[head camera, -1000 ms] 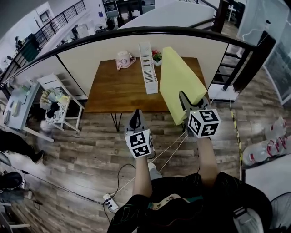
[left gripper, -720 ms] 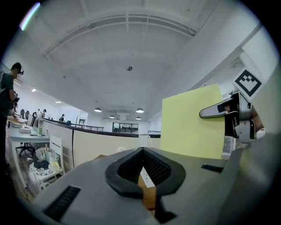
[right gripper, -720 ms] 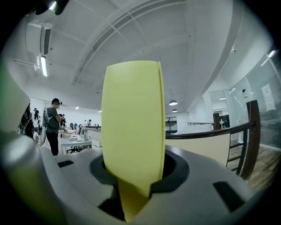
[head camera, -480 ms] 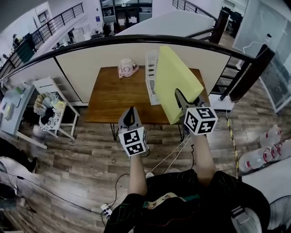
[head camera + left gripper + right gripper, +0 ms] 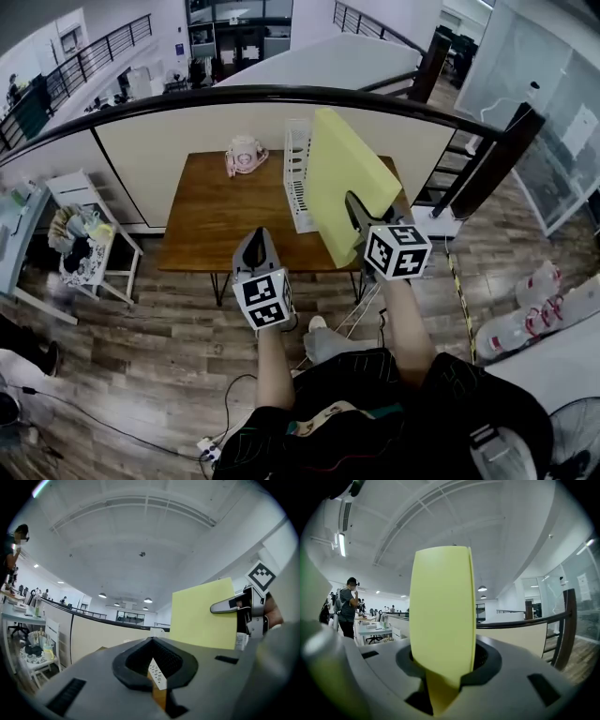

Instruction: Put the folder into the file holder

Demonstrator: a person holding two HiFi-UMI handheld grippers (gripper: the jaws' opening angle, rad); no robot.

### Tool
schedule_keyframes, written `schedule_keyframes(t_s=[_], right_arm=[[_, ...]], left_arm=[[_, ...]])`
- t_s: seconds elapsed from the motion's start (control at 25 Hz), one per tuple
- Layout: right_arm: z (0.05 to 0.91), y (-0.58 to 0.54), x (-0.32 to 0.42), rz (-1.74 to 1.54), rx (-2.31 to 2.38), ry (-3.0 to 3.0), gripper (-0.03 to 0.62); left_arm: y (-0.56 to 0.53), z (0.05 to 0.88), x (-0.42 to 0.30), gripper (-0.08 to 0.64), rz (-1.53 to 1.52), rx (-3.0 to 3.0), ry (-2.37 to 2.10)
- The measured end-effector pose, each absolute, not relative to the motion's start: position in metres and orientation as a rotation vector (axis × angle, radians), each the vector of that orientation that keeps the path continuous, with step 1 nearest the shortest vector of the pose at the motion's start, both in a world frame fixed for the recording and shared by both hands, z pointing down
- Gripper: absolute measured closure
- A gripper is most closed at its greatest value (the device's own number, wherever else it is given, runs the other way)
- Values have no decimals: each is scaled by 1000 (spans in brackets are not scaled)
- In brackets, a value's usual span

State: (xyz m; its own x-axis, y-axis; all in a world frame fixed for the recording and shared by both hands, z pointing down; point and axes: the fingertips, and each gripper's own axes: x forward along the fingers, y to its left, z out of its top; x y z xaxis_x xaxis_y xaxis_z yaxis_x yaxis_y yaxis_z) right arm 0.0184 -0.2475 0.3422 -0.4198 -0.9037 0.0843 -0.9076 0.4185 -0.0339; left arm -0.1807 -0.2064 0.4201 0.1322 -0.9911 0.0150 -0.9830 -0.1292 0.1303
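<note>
Bright, even indoor light throughout. From the head view, the wooden table [image 5: 211, 206] and the floor are evenly lit, with only soft shadow beneath the table. The black railing [image 5: 262, 91] bows strongly with lens distortion. Both gripper views are round fisheye pictures with black corners. Small ceiling lights [image 5: 148, 600] glow far off, and a strip light [image 5: 341, 544] glares upper left. The yellow folder [image 5: 440, 616] blurs at its near end.

The folder [image 5: 352, 178] hides the file holder's [image 5: 295, 187] right side.
</note>
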Motion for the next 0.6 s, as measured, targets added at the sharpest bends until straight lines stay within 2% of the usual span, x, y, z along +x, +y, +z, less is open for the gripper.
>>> schedule_keyframes(t_s=[0.6], right_arm=[[360,-318,18,208,1715,-2587,440]], left_arm=[[-275,436,-179,566,-31,2292,-1957]])
